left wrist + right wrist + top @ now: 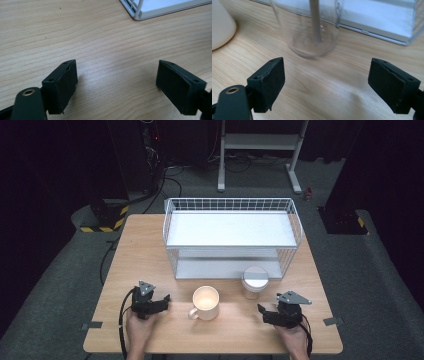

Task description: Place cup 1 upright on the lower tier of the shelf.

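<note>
On the table (150,245) the right gripper (263,311) lay low near the front edge, held in a hand (295,340), its jaws spread wide with nothing between them. They pointed at a clear jar (254,282) with a pale lid, which stood upright on the wood just in front of the wire rack (230,237) and a little beyond the jaws, apart from them. In the right gripper view the jar (312,30) rose past the top edge, its round base on the wood ahead of the open pads (273,82), and a grey strip showed through its glass. The rack's lower shelf (377,20) ran behind it. A cream mug (205,303) stood left of the jar, near but not touching, its handle turned toward the front left; its side showed at the left edge of the right gripper view (220,25). The left gripper (167,299) rested left of the mug, held in the other hand (140,332), and was likewise released, with bare wood between its pads (62,87) and a corner of the rack (136,13) ahead.
</note>
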`<act>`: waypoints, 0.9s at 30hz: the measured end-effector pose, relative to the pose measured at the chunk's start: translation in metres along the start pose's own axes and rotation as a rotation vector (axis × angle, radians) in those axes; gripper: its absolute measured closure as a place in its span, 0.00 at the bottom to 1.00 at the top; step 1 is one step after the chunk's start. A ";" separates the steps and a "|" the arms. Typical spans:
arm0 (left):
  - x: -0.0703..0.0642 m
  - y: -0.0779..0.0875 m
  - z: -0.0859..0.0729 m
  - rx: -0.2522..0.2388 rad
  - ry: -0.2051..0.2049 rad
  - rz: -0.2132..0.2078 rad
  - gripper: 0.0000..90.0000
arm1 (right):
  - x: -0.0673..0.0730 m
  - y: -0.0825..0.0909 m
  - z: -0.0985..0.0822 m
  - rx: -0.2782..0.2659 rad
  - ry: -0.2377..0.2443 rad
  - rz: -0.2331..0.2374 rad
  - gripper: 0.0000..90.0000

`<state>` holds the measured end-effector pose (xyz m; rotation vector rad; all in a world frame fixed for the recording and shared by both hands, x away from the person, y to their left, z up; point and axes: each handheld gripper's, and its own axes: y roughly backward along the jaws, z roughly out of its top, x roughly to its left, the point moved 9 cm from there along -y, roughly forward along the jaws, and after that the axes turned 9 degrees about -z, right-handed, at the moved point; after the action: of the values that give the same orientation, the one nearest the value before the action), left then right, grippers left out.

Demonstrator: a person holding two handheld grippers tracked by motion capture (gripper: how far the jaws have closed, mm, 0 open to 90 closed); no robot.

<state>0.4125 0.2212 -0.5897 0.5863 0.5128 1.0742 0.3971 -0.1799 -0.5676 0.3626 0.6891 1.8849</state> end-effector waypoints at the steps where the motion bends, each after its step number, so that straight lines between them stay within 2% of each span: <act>1: 0.000 0.000 0.000 0.001 0.002 -0.001 0.20 | 0.002 0.000 0.001 0.000 -0.002 0.000 0.16; 13: 0.000 0.000 0.000 0.003 -0.001 -0.001 0.19 | 0.016 -0.008 0.012 -0.015 0.017 0.011 0.14; 16: 0.000 0.000 0.000 0.000 -0.001 0.000 0.19 | 0.019 -0.012 0.016 -0.016 0.034 0.014 0.13; 19: 0.000 0.000 0.000 0.000 -0.001 0.000 0.19 | 0.022 -0.016 0.019 -0.007 0.033 0.014 0.12; 27: 0.000 0.000 0.000 0.001 -0.001 -0.001 0.19 | 0.025 -0.025 0.031 -0.027 0.030 0.003 0.11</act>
<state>0.4125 0.2212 -0.5897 0.5869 0.5125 1.0727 0.4222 -0.1411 -0.5597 0.3186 0.6830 1.9040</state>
